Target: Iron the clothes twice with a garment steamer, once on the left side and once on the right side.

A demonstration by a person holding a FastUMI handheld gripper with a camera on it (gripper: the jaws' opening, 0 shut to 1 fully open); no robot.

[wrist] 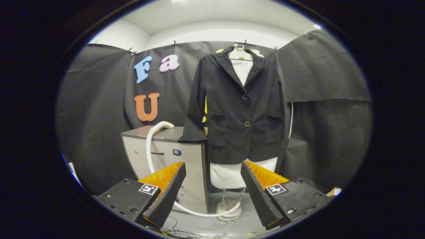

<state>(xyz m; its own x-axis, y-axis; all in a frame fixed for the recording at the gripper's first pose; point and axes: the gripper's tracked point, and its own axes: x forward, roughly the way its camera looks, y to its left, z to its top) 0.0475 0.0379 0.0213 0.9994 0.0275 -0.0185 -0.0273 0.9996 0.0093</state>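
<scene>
My claw (212,192) spread wide and empty, facing a black two-button jacket (237,106) buttoned on a white mannequin (229,174) beyond the fingers; left, the steamer's white hose (151,149) loops over a grey cabinet (172,159), pale floor (206,224) below.

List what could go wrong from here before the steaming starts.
1. The gripper is open and holds nothing; the steamer head lies on the cabinet off to one side, so a poor grasp could knock it off.
2. The hose loops down round the mannequin's base and may snag or tug the stand.
3. The jacket sleeve drapes onto the cabinet near the head.
</scene>
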